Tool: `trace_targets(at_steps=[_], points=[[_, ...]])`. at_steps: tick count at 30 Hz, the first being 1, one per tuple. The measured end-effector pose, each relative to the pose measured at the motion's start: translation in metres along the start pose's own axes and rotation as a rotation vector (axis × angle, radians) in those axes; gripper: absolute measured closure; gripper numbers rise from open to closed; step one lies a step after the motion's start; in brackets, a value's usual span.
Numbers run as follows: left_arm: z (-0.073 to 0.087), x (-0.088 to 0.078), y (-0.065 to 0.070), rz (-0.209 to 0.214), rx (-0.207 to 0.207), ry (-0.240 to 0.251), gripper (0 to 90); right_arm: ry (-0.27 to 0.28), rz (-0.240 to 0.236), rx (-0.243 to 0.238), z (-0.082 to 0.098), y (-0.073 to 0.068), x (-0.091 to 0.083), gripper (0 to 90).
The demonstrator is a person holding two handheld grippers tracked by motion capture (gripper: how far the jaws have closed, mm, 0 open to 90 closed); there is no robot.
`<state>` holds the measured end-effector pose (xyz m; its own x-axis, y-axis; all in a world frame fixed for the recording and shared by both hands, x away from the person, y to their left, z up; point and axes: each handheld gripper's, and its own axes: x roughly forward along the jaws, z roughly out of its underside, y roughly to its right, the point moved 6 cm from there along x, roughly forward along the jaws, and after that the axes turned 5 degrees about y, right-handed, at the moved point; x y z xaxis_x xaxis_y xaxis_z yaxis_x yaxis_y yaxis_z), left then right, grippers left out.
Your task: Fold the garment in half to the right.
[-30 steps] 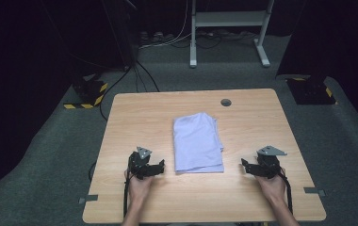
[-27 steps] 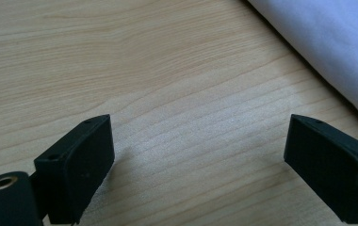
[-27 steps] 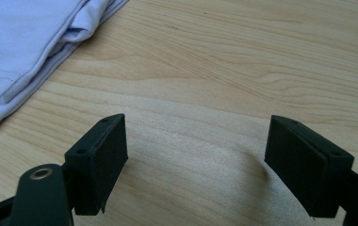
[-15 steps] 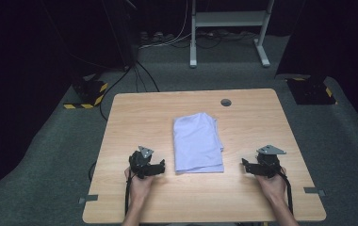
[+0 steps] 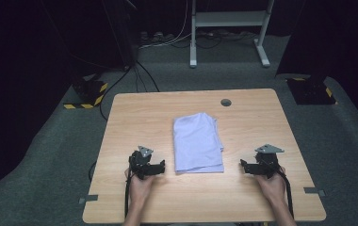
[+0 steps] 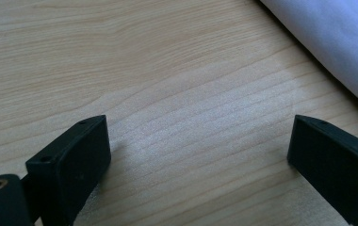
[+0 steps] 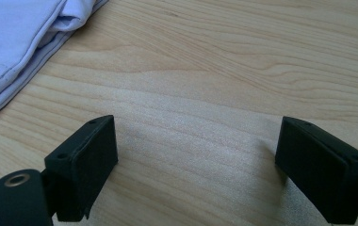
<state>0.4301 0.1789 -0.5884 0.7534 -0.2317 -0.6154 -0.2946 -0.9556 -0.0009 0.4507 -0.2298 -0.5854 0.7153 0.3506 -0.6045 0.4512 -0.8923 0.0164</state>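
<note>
From the high view, the folded cloth (image 5: 198,143) lies mid-desk (image 5: 134,113), unchanged, between my grippers. My left gripper (image 6: 200,155) gapes empty beside it. My right gripper (image 7: 198,162) has just been opening, empty: folding looks finished.

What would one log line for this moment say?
folded cloth: flat, mid-table | left tool: open, empty, beside cloth | right tool: just opened wider, empty

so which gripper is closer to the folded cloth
Left. The left gripper sits just off the folded cloth's near left corner; the right gripper rests farther out from its right edge. Neither touches it.
</note>
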Motion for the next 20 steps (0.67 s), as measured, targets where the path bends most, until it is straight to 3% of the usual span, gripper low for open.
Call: trace_targets(at_steps=[20], points=[[0.0002, -0.0003, 0.0014, 0.011, 0.006, 0.0, 7.2, -0.003, -0.001, 0.0, 0.0001, 0.0, 0.0003, 11.0]])
